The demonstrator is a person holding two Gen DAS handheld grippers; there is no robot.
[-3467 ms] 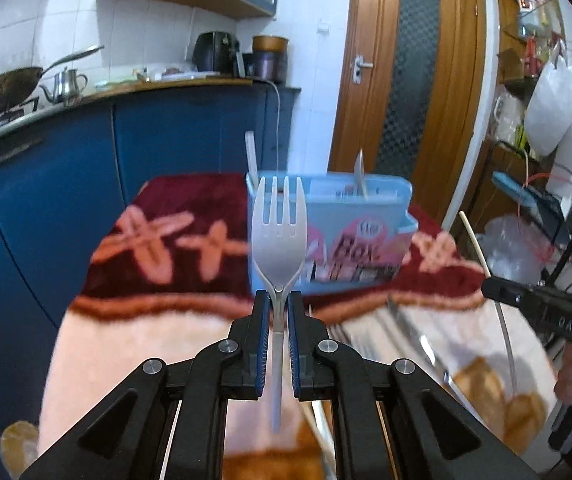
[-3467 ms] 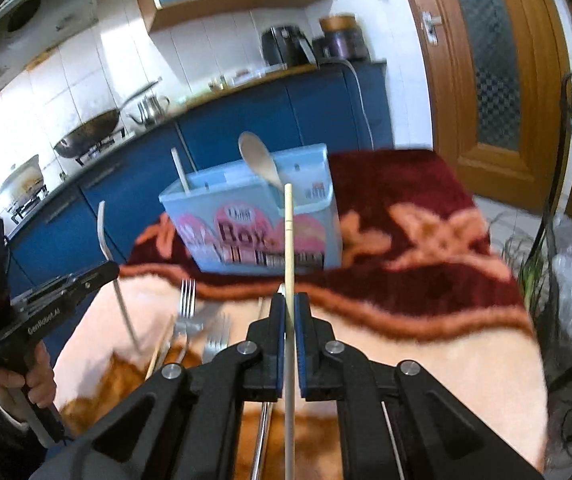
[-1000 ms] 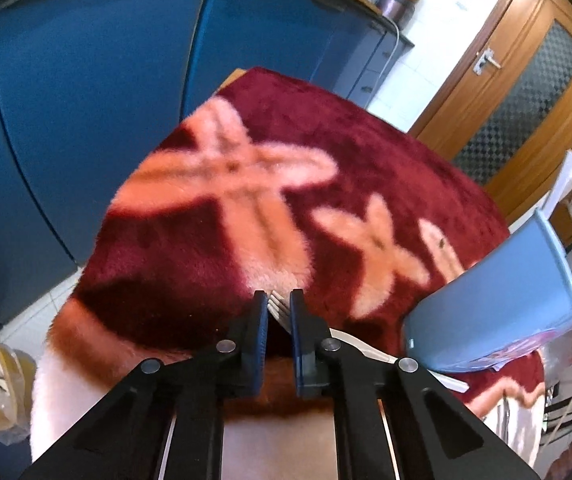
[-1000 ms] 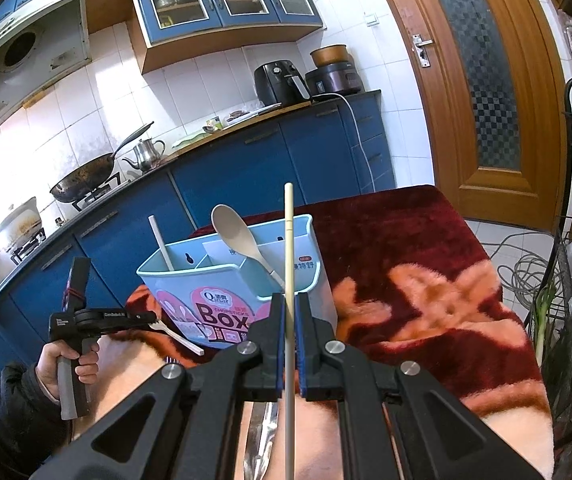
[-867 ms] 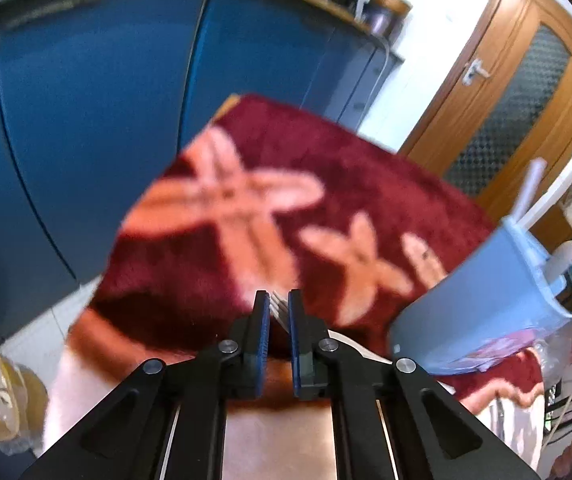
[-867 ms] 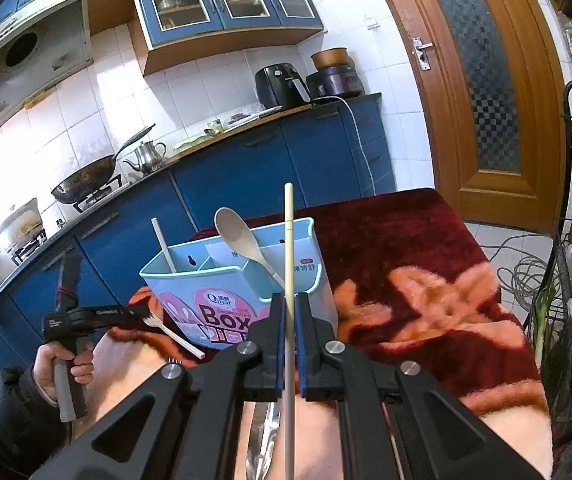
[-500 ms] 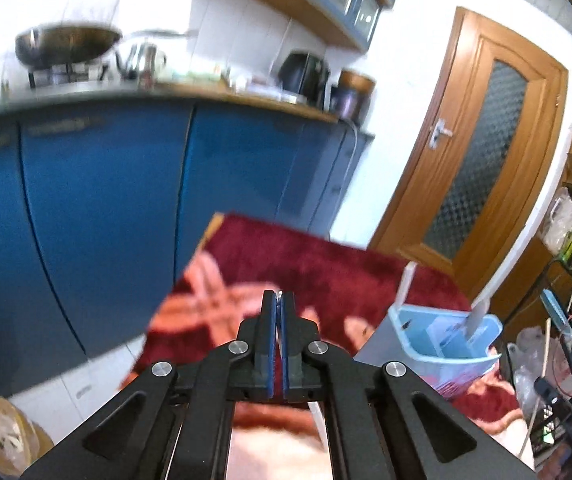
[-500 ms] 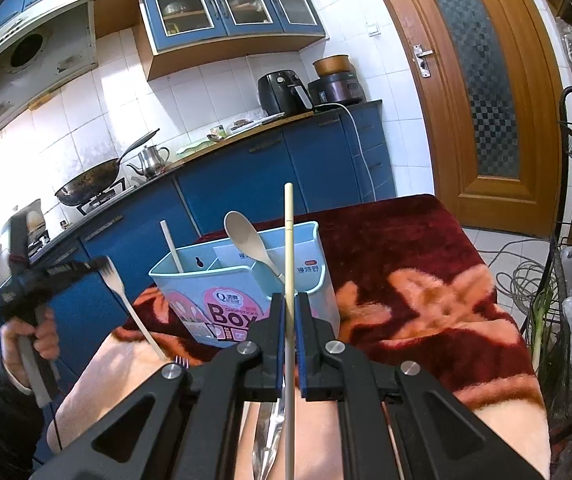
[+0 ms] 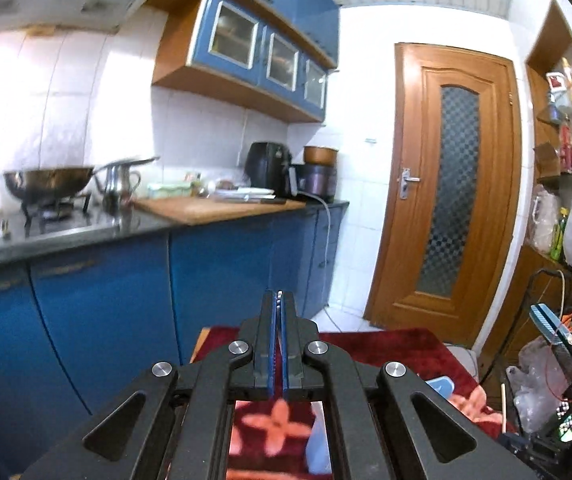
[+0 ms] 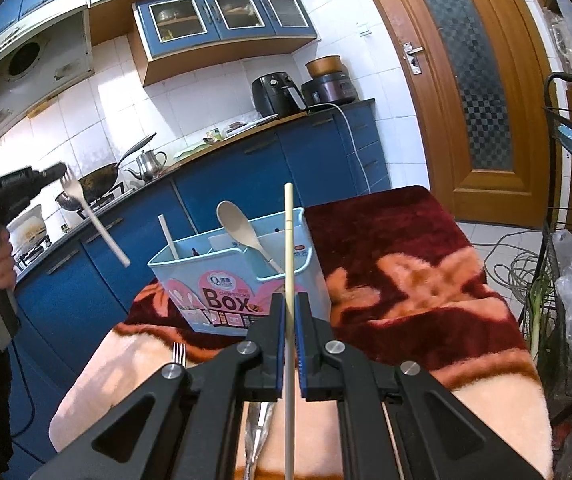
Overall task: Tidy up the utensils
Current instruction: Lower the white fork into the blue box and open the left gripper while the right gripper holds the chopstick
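My right gripper (image 10: 290,300) is shut on a pale wooden chopstick (image 10: 288,240) held upright in front of the light blue utensil box (image 10: 242,280). The box holds a pale spoon (image 10: 242,232) and a white stick (image 10: 168,238). My left gripper (image 9: 279,298) is raised high and shut on a white plastic fork (image 10: 94,220); from the right wrist view it (image 10: 56,170) sits at far left, handle pointing down toward the box. In the left wrist view only the fork's thin edge (image 9: 279,294) shows between the pads, and the box (image 9: 440,386) lies low right.
A red and peach blanket (image 10: 406,248) covers the table. A metal fork (image 10: 178,354) and other metal utensils (image 10: 258,432) lie on it near me. Blue kitchen cabinets (image 10: 246,176) stand behind, a wooden door (image 10: 474,80) and a wire rack (image 10: 566,240) at right.
My left gripper has swung up from near the blanket to well above the box, turning the fork handle-down. My right gripper has held still with the chopstick.
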